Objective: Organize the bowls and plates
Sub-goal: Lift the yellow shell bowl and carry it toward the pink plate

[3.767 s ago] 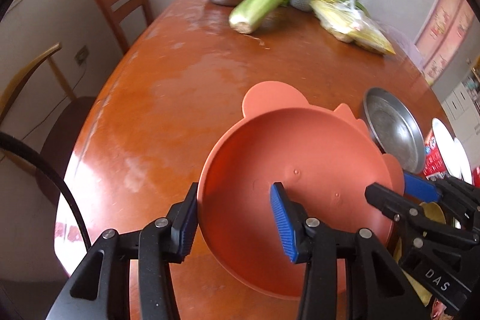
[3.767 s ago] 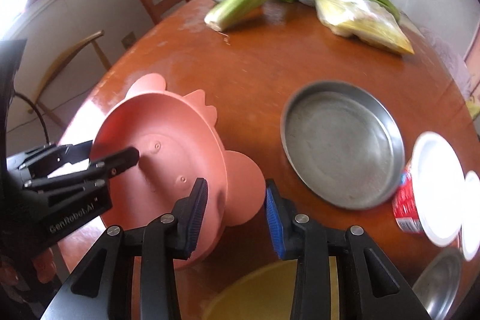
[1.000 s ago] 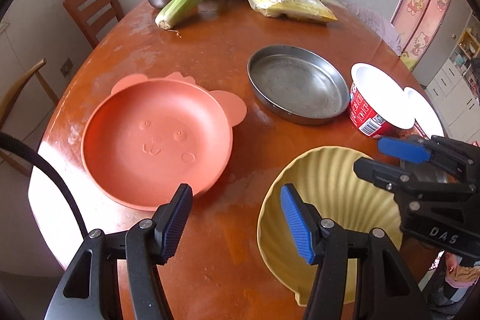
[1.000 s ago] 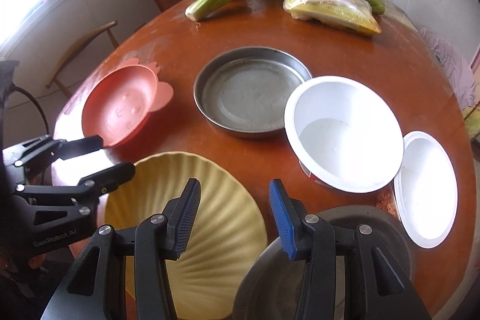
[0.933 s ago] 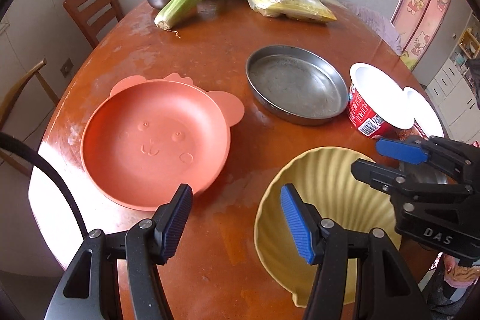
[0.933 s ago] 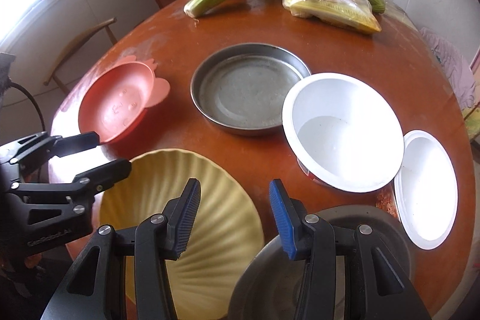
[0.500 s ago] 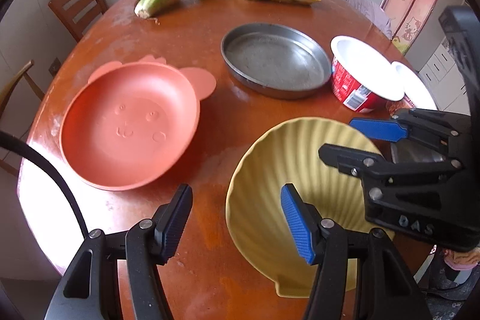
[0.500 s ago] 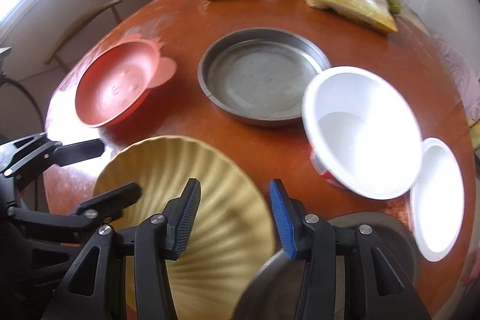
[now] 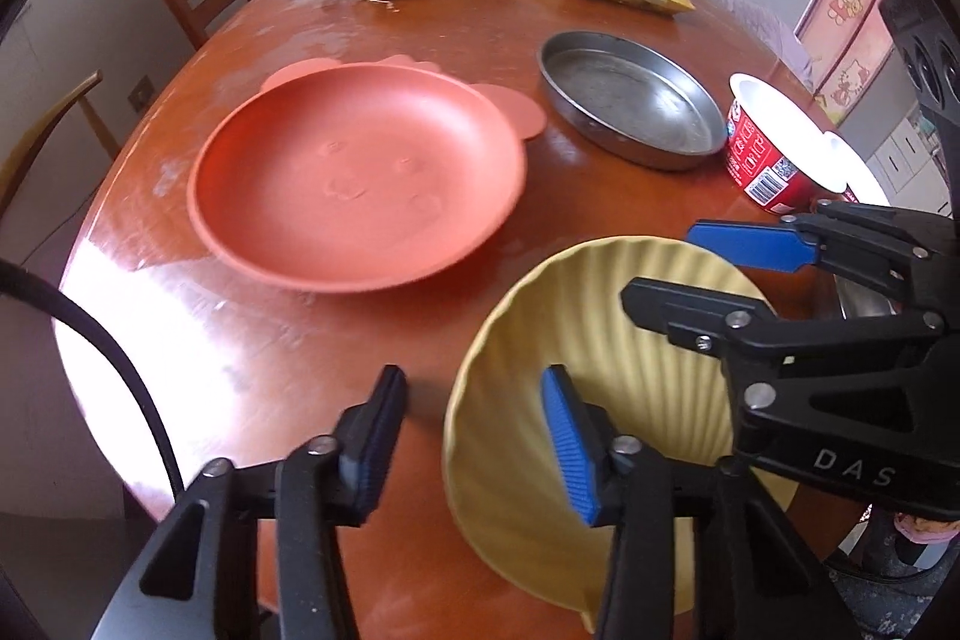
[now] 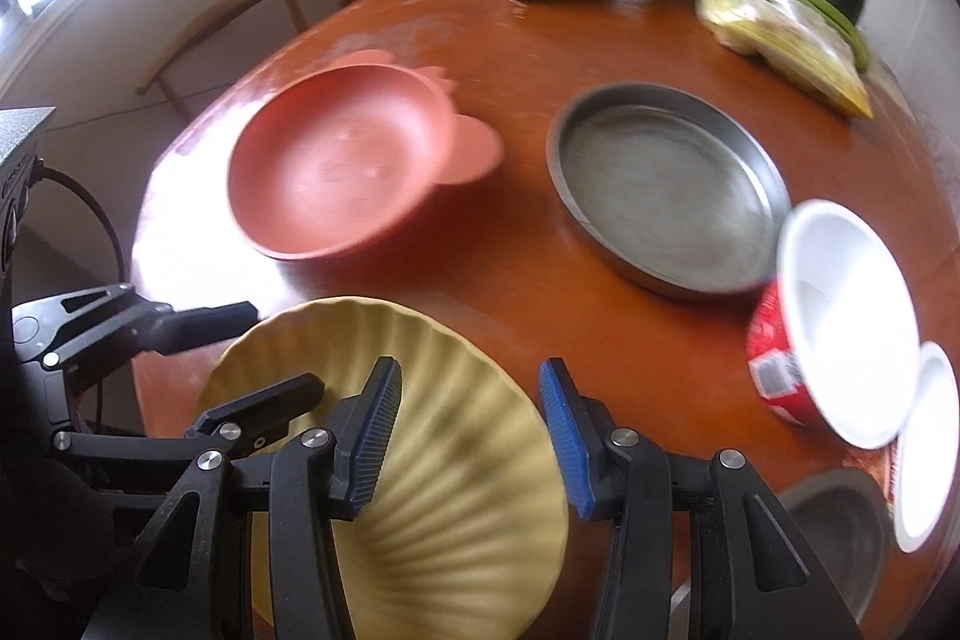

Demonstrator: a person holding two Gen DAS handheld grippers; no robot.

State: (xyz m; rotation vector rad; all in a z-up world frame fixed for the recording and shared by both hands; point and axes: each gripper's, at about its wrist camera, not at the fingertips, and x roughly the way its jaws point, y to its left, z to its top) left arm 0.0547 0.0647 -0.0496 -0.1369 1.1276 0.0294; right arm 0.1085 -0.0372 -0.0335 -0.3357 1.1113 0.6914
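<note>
Step in hand: taking hold of the yellow bowl [image 9: 630, 400], near the front edge of the table [image 9: 270, 370], just in front of the pink plate [image 9: 354, 184] and apart from it. Left tool [image 9: 477, 439] straddling the bowl's near left rim, one pad outside and one inside, jaws just now closing in but with a gap showing between the outer pad and the rim, so open, not yet gripping. Right tool [image 10: 471, 436] poised over the bowl's other side, jaws standing apart, one finger over the ribbed inside and the other at the rim; no pad seen pressing, so open too, though motion blur hinders a sure reading. Metal pan [image 9: 630, 100] and red cup [image 9: 762, 160] further back to the right, grey bowl [image 10: 840, 532] at the front right corner, all untouched. Probably next: finish closing the left jaws on the rim until firm, then lift level and carry toward wherever the dishes get stacked, perhaps onto the pink plate. Worth minding: thin, fluted rim, likely to slip or tip under a one-sided pinch, hence a steadying hold from the right side before lifting
</note>
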